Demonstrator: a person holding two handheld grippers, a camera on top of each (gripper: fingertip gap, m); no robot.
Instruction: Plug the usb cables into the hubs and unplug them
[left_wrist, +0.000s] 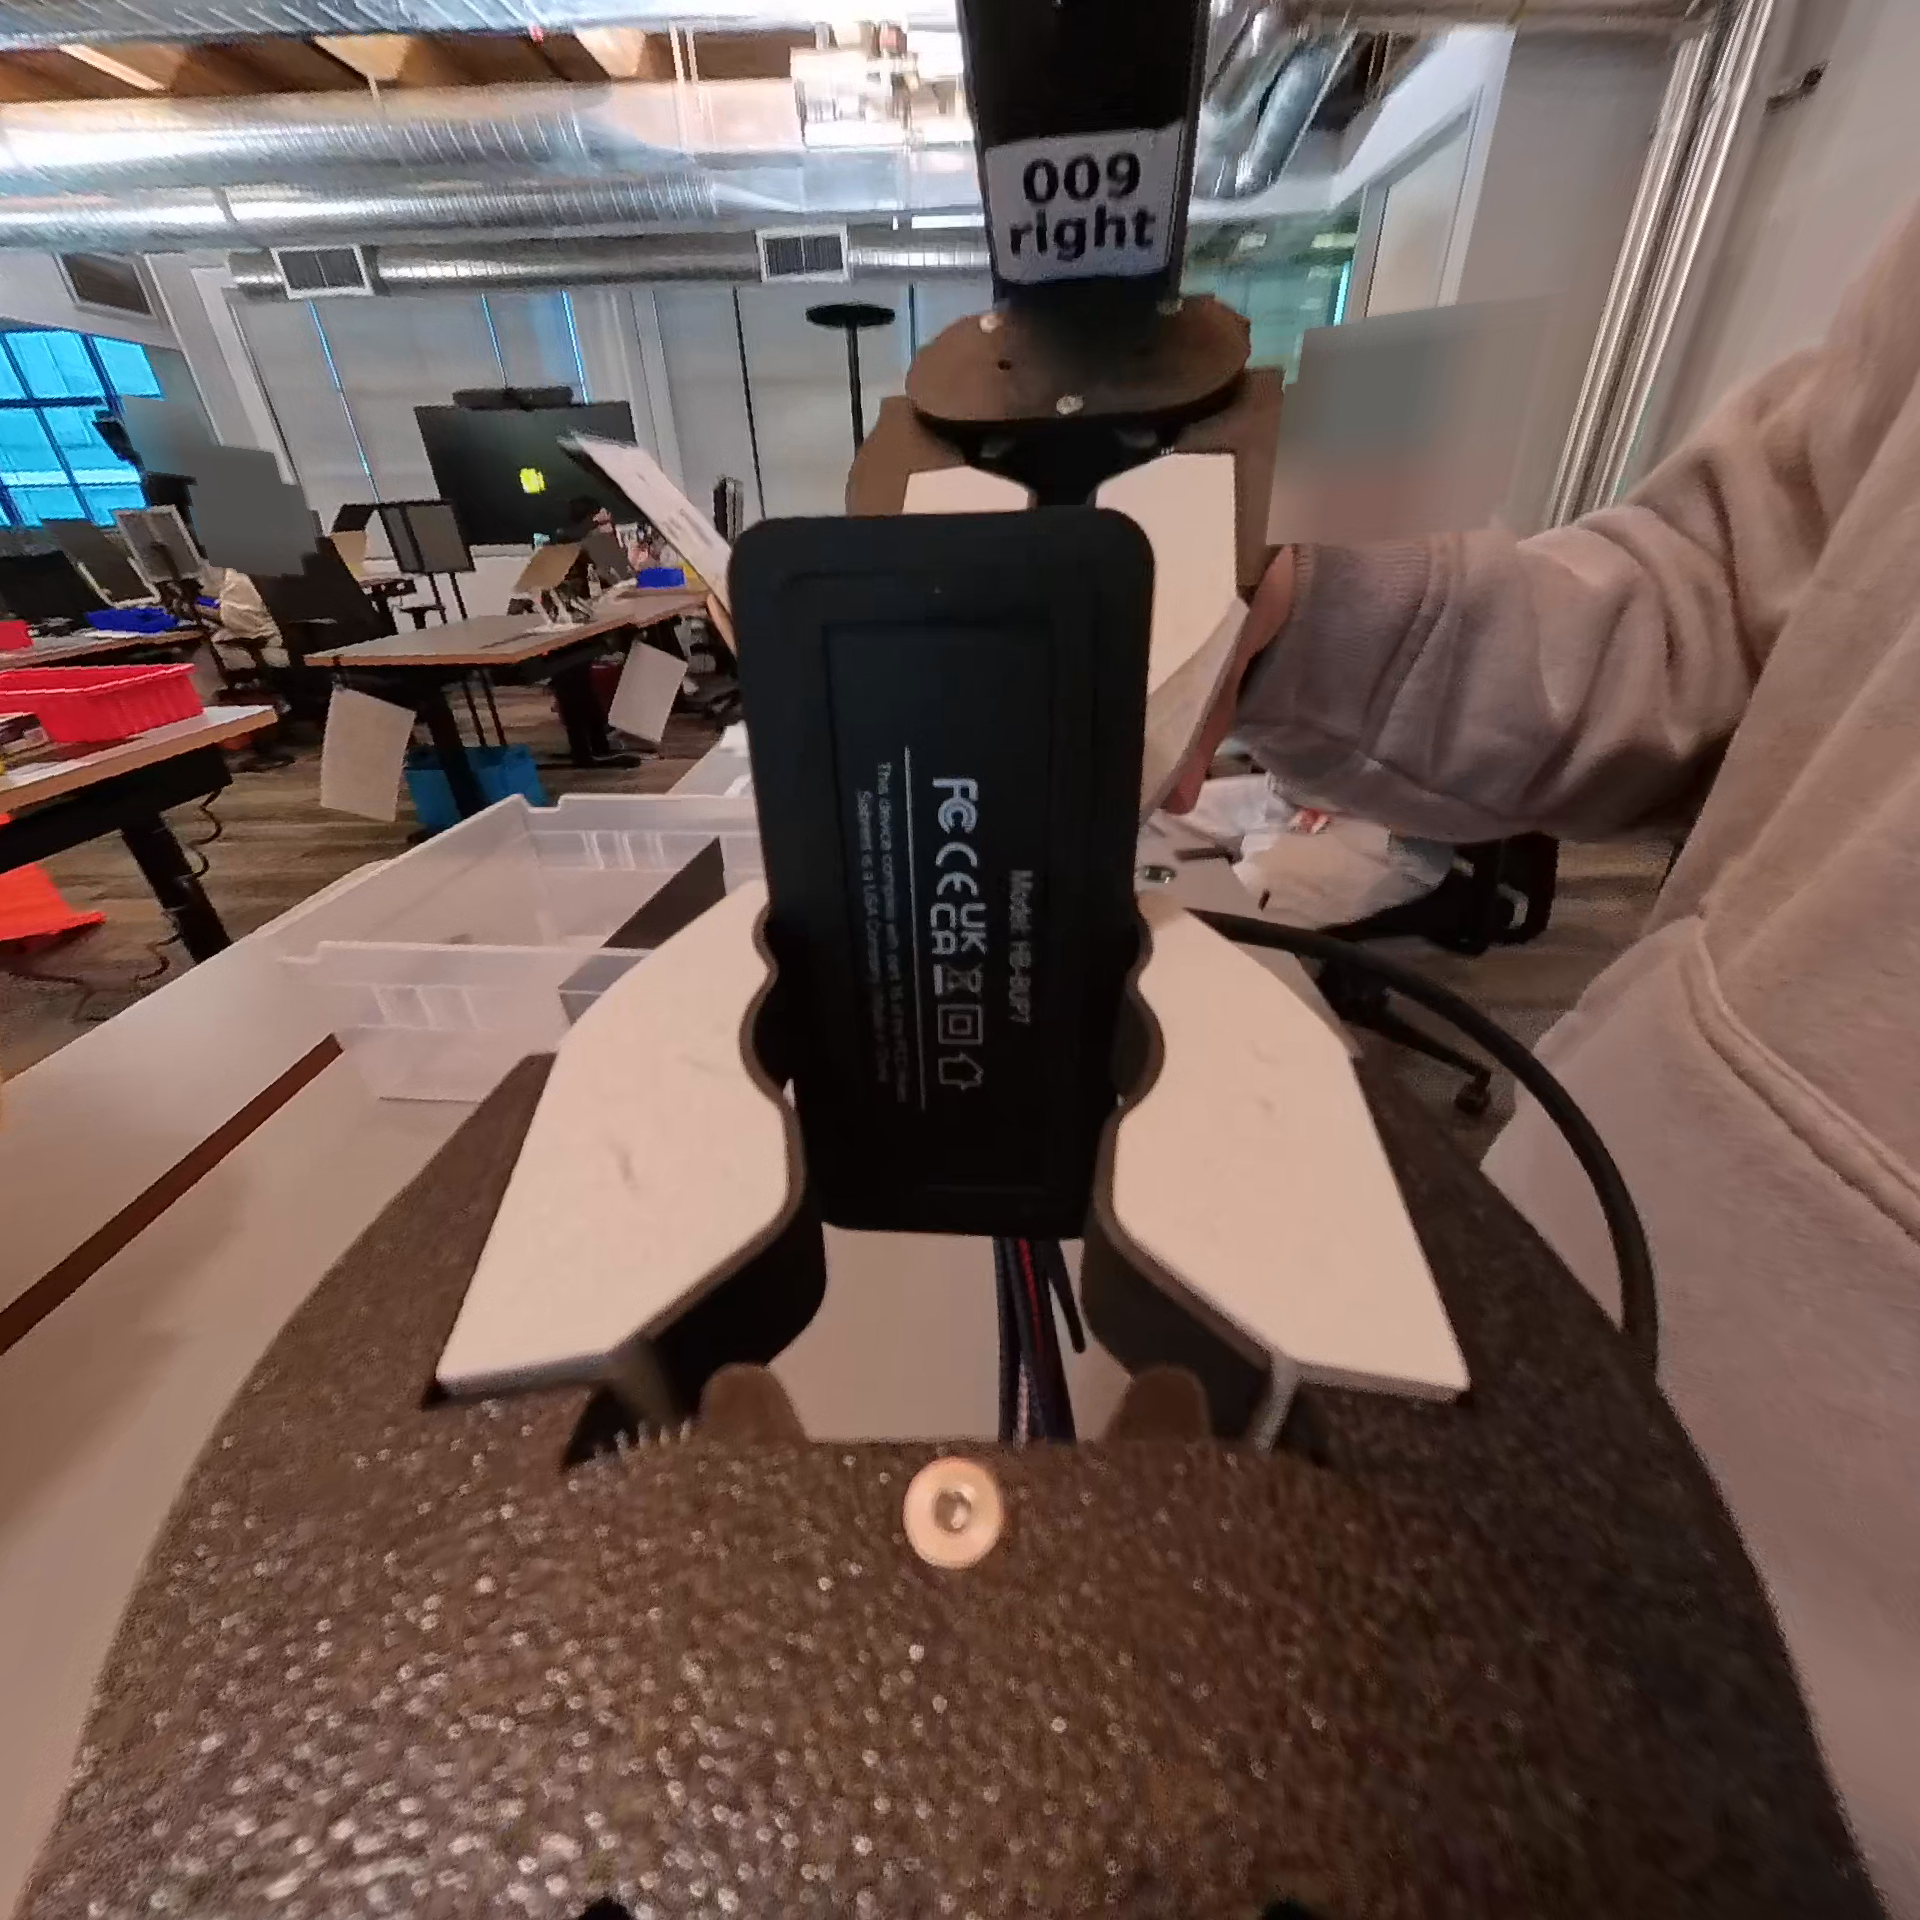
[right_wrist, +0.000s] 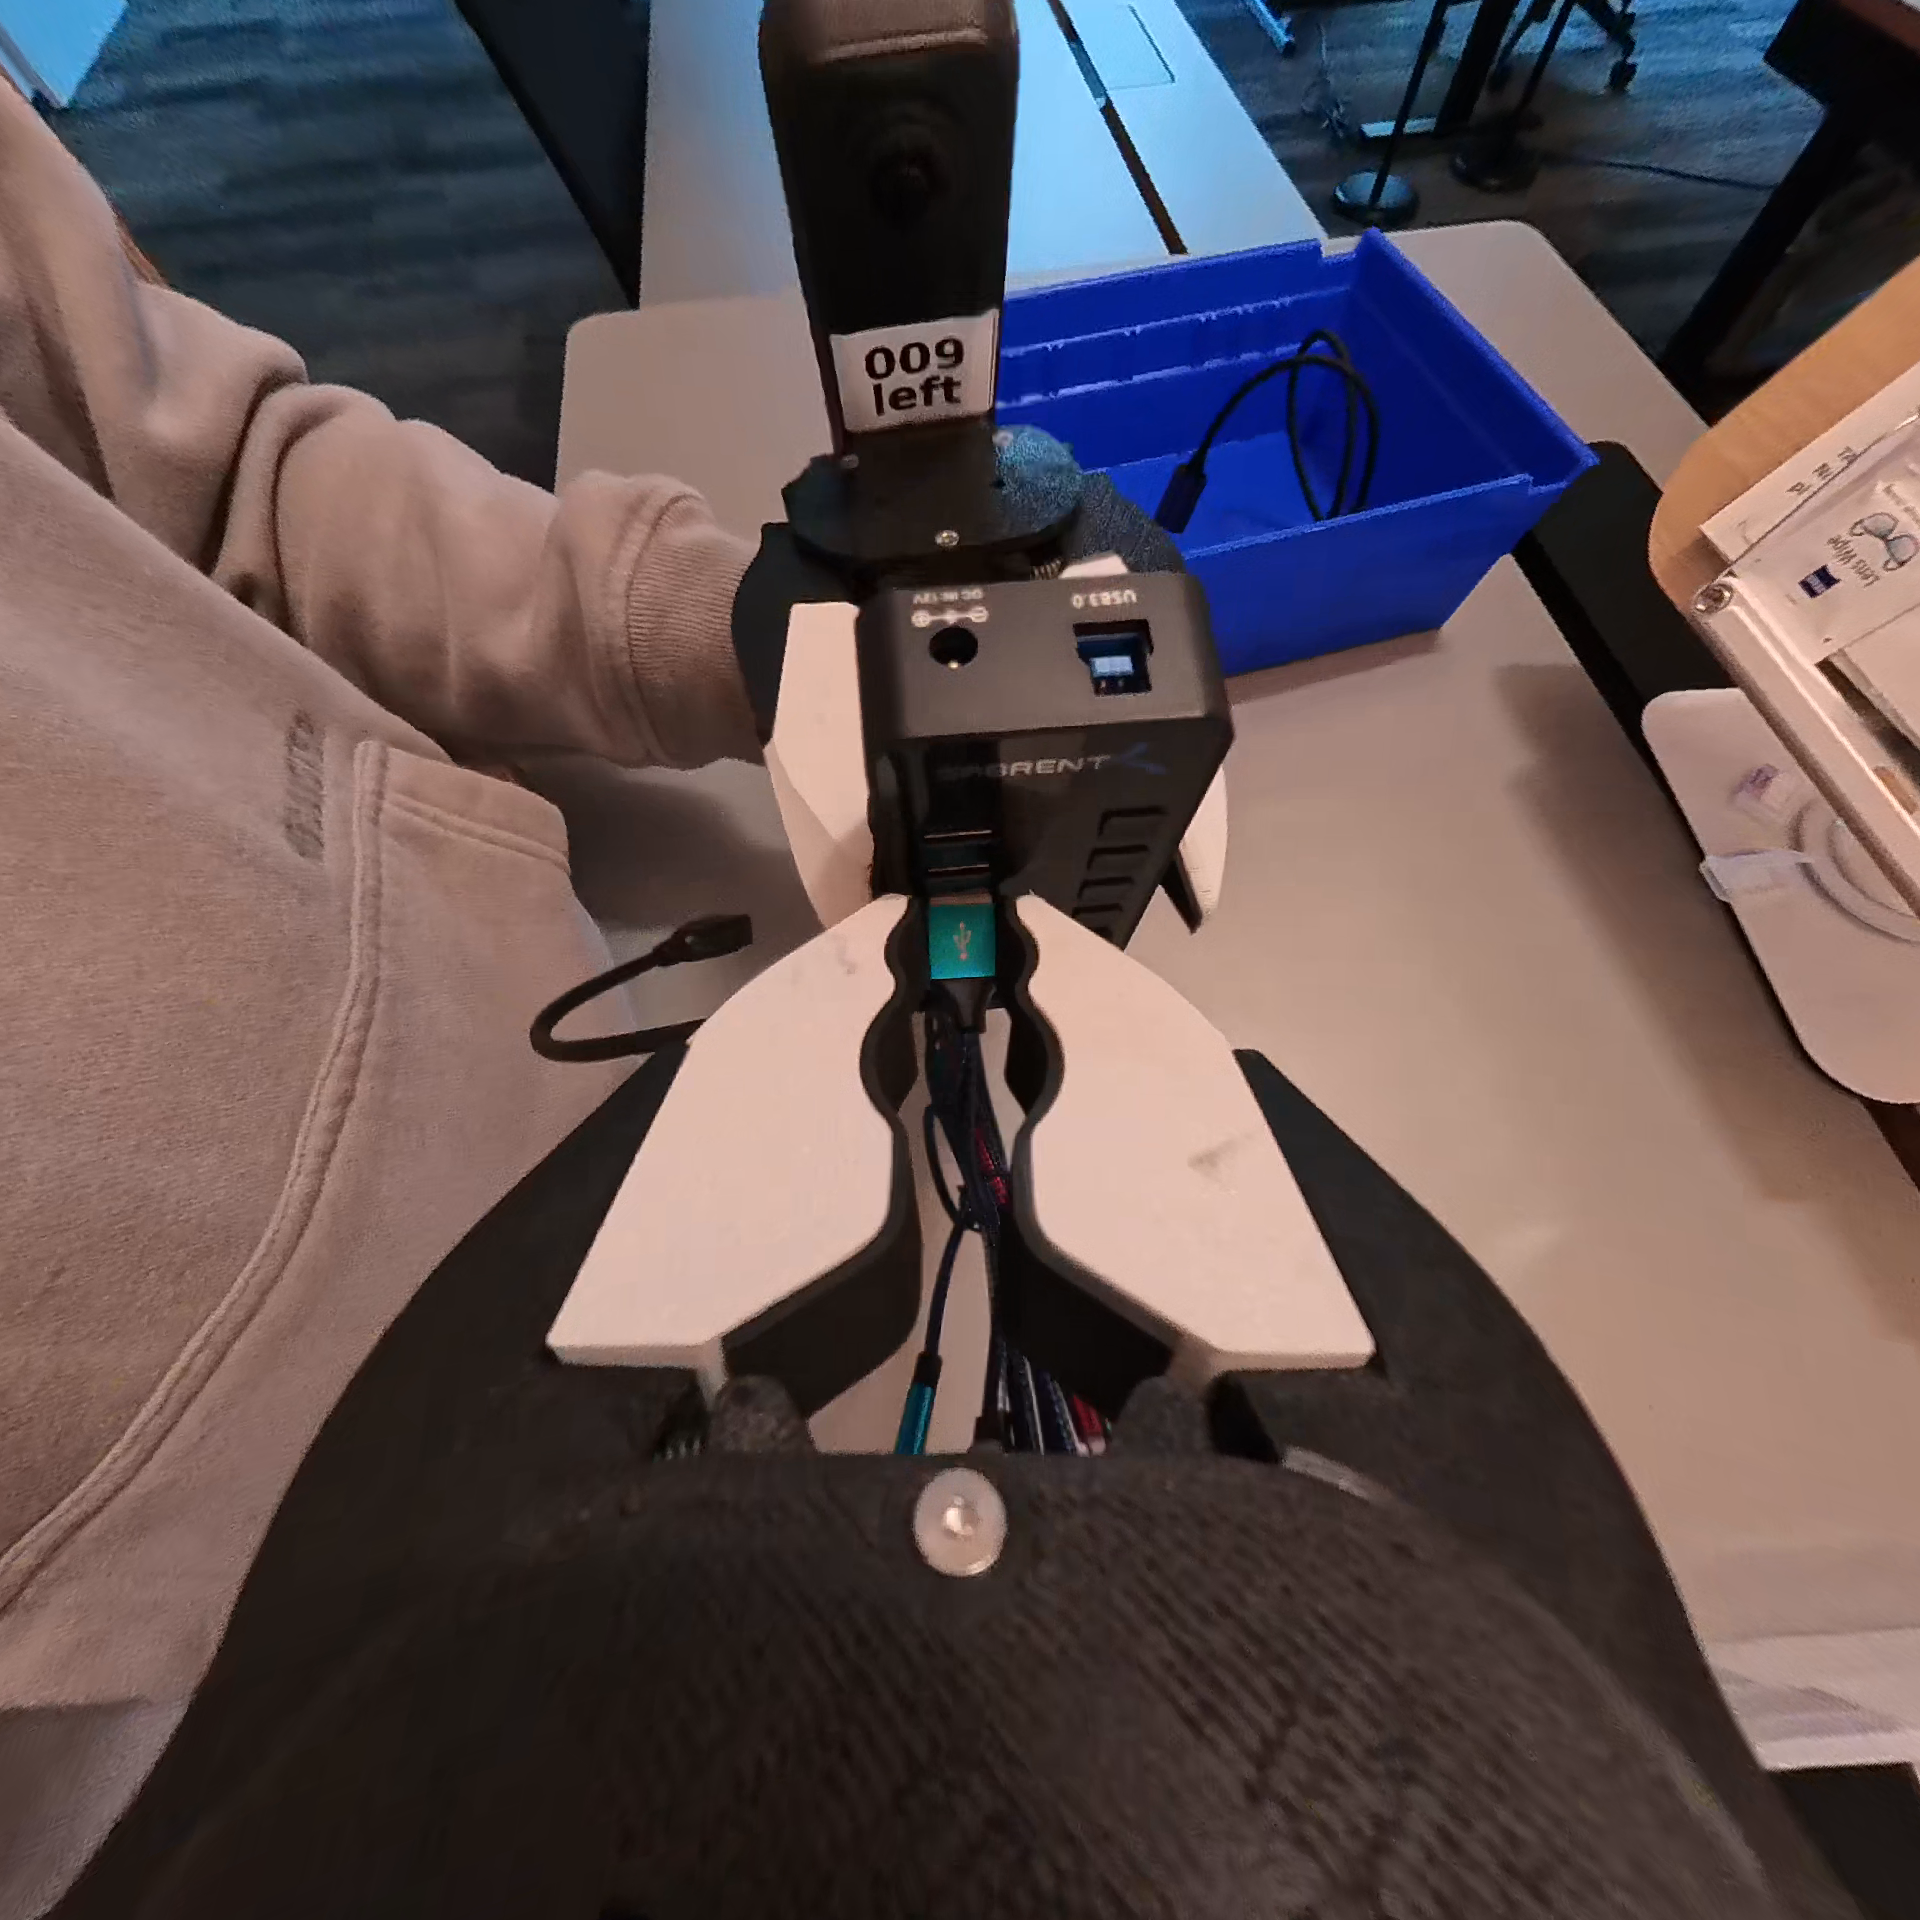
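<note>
Nearest us, our right gripper (right_wrist: 961, 951) pinches a teal USB plug (right_wrist: 958, 940) at the hub's port row. Our left gripper (left_wrist: 945, 997) clamps the black hub (left_wrist: 940, 862) by its sides above the surface (right_wrist: 1455, 883). Farther off, a blue bin (right_wrist: 1455, 436) holds a black cable (right_wrist: 1320, 416).

Both grippers (left_wrist: 951, 1029) (right_wrist: 961, 956) had white scalloped fingers on speckled dark bodies, each with a silver screw (right_wrist: 958, 1527); sleeves (left_wrist: 1507, 675) were beige.

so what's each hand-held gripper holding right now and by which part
The left hand-held gripper clamps the black hub by its long sides, near the cable end. The right hand-held gripper pinches the teal plug by its shell, at a hub port.
</note>
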